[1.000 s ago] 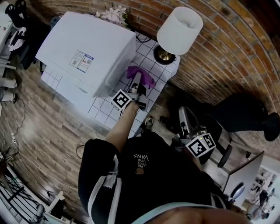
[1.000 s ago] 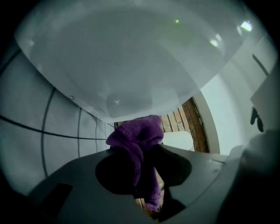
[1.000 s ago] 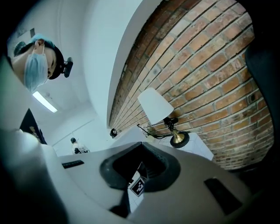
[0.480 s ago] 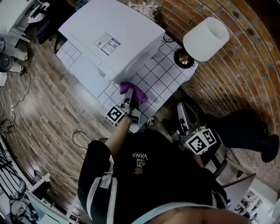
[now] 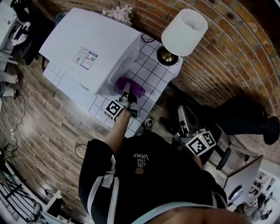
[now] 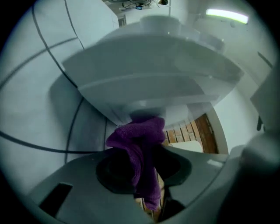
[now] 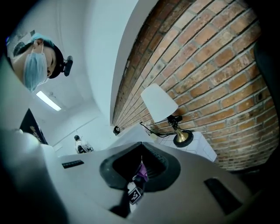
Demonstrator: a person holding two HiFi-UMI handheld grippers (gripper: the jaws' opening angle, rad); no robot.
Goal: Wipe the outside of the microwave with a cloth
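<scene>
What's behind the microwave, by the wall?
Pink flowers poke out past the microwave's far edge, against the brick wall. Their base is hidden by the microwave, as is anything else back there.

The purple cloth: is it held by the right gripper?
No, the purple cloth is clamped between the jaws of the left gripper.

your head view looks steeply down on the microwave (image 5: 94, 48) and lamp (image 5: 183, 27), your left gripper view sits close against the microwave's side, and your right gripper view faces that same lamp from farther off.
</scene>
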